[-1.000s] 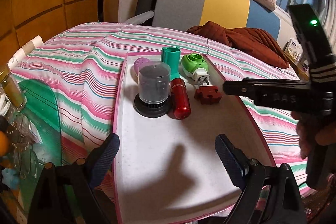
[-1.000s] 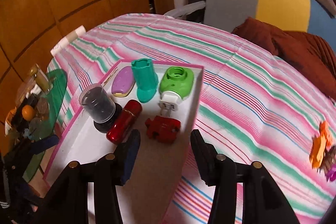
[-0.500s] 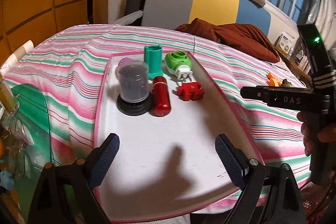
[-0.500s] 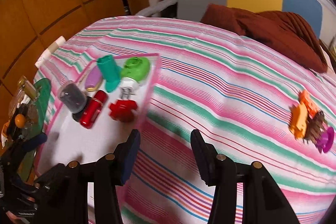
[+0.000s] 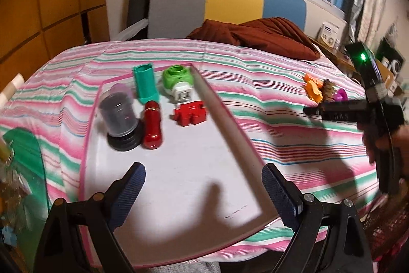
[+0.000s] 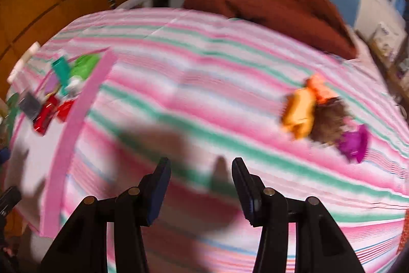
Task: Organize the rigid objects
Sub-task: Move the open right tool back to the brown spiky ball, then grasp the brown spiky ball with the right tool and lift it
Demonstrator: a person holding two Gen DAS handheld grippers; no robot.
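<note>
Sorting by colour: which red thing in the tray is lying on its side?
The red cylinder, lying beside the black-based clear canister; the red block is squat and angular.

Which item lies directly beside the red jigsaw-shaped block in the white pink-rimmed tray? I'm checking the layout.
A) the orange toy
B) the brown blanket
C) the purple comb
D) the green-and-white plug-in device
D: the green-and-white plug-in device sits just behind the red jigsaw-shaped block inside the white pink-rimmed tray.

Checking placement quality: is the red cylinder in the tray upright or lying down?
Lying down. The red cylinder rests on its side on the tray floor, beside the clear-domed container.
</note>
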